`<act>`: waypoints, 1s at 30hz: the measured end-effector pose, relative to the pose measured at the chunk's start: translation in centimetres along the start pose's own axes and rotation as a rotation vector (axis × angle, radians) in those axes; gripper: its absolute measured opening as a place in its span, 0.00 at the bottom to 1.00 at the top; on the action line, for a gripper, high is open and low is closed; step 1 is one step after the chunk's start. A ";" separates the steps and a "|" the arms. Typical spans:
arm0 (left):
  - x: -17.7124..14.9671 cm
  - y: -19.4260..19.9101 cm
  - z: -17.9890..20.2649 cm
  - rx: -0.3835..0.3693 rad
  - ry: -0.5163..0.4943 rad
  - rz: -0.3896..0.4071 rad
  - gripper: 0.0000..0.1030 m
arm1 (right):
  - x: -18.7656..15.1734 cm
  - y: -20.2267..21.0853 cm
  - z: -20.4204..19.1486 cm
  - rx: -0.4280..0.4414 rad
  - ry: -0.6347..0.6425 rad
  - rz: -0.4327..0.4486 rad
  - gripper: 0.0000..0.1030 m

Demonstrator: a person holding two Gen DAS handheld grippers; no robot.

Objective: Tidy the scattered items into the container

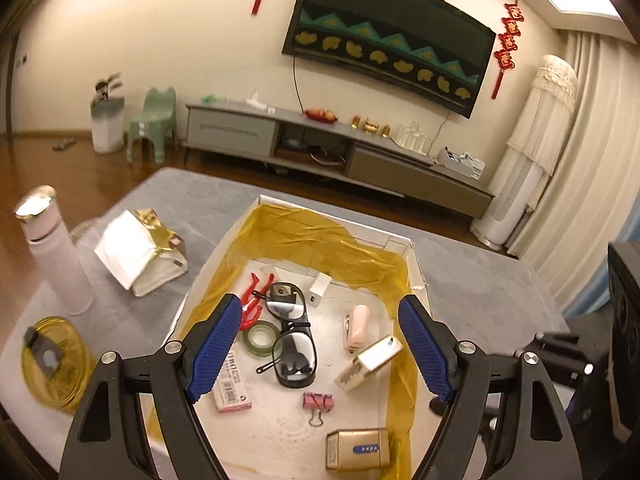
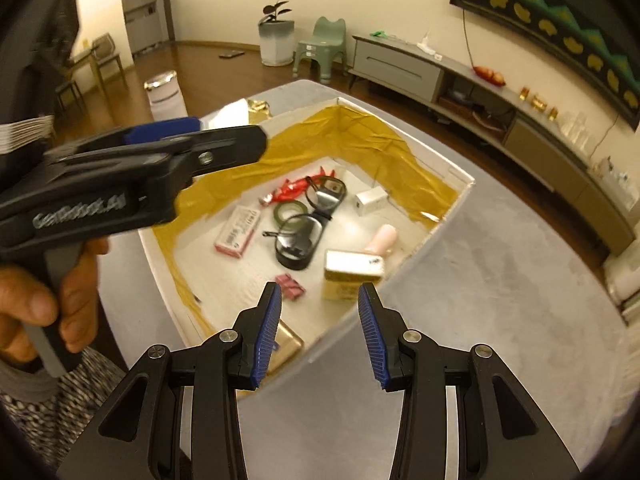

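A white cardboard box [image 1: 336,216] [image 2: 460,176] lined with yellow tape holds several small items: black safety glasses [image 1: 292,332] [image 2: 304,232], a green tape roll [image 1: 262,336], a red clip [image 1: 256,300], a white charger [image 1: 319,289], a pink stapler [image 1: 357,328], two gold boxes [image 1: 370,362] [image 1: 357,450], a pink binder clip [image 1: 318,402] and a pink card box [image 1: 232,384]. My left gripper [image 1: 320,316] hangs open above the box, nothing between its fingers. My right gripper [image 2: 320,296] is open too, at the box's near wall.
On the grey table [image 1: 480,280], left of the box, stand a pink bottle [image 1: 56,256], a white and gold paper pack [image 1: 140,252] and a big yellow tape roll [image 1: 52,360]. A hand [image 2: 44,296] holds the left gripper's handle. A TV cabinet [image 1: 340,148] lines the far wall.
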State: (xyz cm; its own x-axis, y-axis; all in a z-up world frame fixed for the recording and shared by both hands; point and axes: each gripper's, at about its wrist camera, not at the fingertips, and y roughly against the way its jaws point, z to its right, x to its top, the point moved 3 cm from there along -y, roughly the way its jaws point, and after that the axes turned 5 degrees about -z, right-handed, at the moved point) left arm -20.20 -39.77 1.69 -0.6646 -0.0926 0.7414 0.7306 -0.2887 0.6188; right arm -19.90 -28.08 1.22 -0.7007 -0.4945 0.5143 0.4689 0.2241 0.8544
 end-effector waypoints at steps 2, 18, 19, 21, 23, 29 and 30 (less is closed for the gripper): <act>-0.9 0.6 -0.1 -0.013 0.025 0.008 0.79 | -0.5 0.3 -0.3 -0.032 0.027 -0.004 0.42; -6.7 3.9 1.7 -0.113 0.024 0.027 0.79 | -2.8 0.9 -1.6 -0.267 0.150 -0.031 0.48; -6.8 4.0 2.0 -0.117 0.019 0.029 0.79 | -2.8 0.9 -1.6 -0.275 0.151 -0.032 0.48; -6.8 3.9 2.2 -0.118 0.016 0.026 0.79 | -2.8 1.0 -1.5 -0.287 0.153 -0.033 0.48; -6.7 3.9 2.2 -0.120 0.017 0.027 0.79 | -2.7 0.9 -1.6 -0.287 0.159 -0.041 0.48; -6.7 4.2 2.2 -0.125 0.016 0.031 0.79 | -2.5 0.9 -2.4 -0.254 0.180 -0.031 0.48; -6.7 4.2 2.2 -0.125 0.013 0.031 0.79 | -2.4 1.1 -2.6 -0.249 0.184 -0.017 0.48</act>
State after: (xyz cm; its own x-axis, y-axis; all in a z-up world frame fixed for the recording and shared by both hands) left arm -12.35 -38.23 -0.07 -0.6442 -0.1156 0.7561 0.7264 -0.4020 0.5574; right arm -16.28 -28.80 0.73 -0.6113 -0.6453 0.4581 0.5909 0.0129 0.8067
